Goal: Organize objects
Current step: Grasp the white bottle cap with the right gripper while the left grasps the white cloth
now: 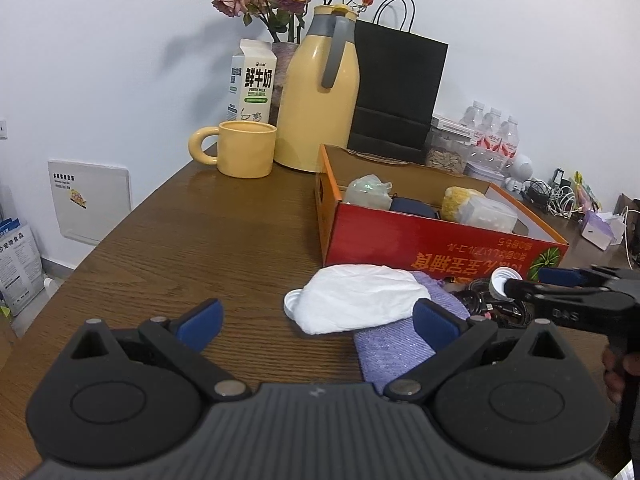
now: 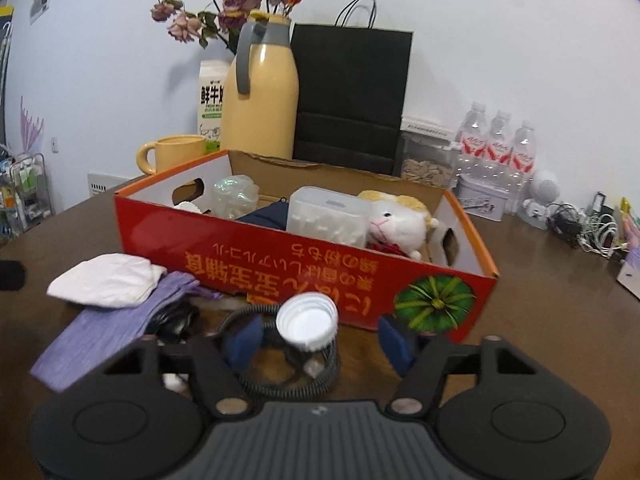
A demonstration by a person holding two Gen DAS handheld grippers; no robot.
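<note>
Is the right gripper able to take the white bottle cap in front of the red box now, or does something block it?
Probably yes. The white bottle cap lies between the open pads of the right gripper, on a coiled cable; nothing covers it.

Bare table [image 1: 208, 240] left; red box [image 2: 280, 264] blocks ahead.

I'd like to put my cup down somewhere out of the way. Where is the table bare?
The widest bare wood lies left of the red box, in front of the mug. Right of the box there is another bare stretch. It is crowded in front of the box: cloths, cables and a white cap.
</note>
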